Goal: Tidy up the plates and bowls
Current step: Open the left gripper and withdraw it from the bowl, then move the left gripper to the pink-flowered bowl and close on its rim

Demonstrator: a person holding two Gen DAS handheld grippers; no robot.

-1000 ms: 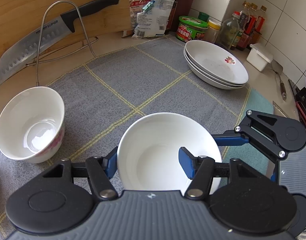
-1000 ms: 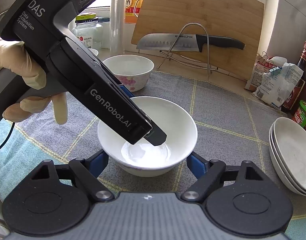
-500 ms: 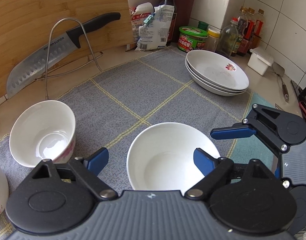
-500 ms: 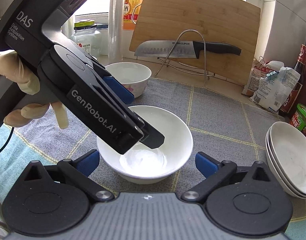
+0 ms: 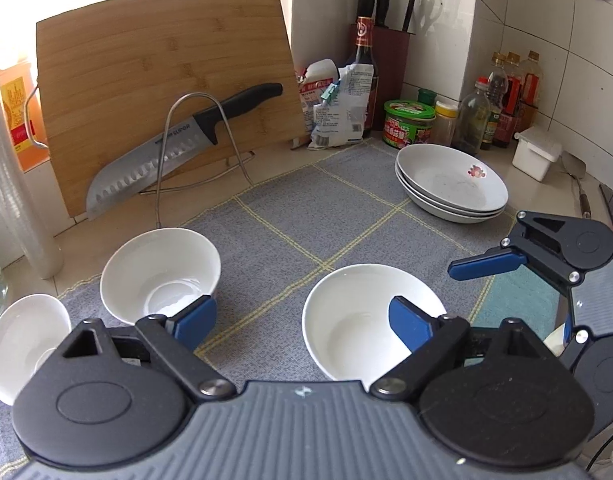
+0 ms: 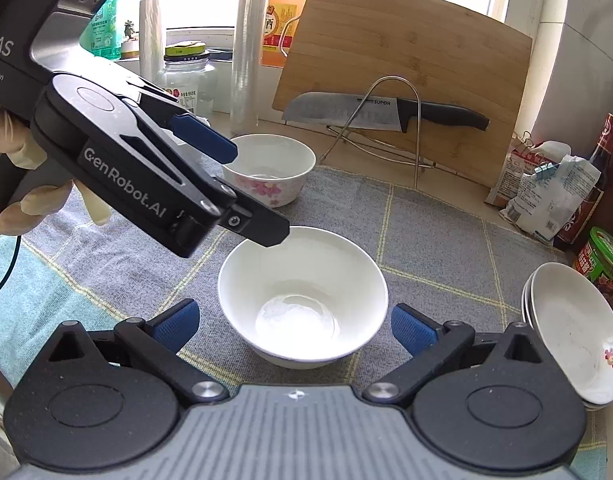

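Two grippers hover over one plain white bowl (image 6: 302, 300) on the grey mat (image 5: 306, 216), and neither grips it. The right gripper (image 6: 292, 326) is spread to its widest, its blue pads flanking the bowl at 9 and 3 o'clock without touching. The left gripper (image 5: 302, 320) is opening, with nothing pinched between its pads; in its own view the bowl sits at 4 o'clock of centre, partly behind the right-hand pad. From the right wrist, the left gripper's tip hangs just above the bowl's rim at 11 o'clock.

Outward from there, a flowered bowl (image 6: 268, 170) stands upright at 12 o'clock beyond the plain one. A third bowl (image 5: 22, 344) shows at the left wrist view's 8 o'clock edge, apparently tilted. The plates (image 5: 452, 184) are already nested in a stack at 2 o'clock, near the jars.

So the plates look done. The bowls are left: three stand apart, unstacked. The plain bowl, set down and released, looks like the base for the others, though that is a guess.
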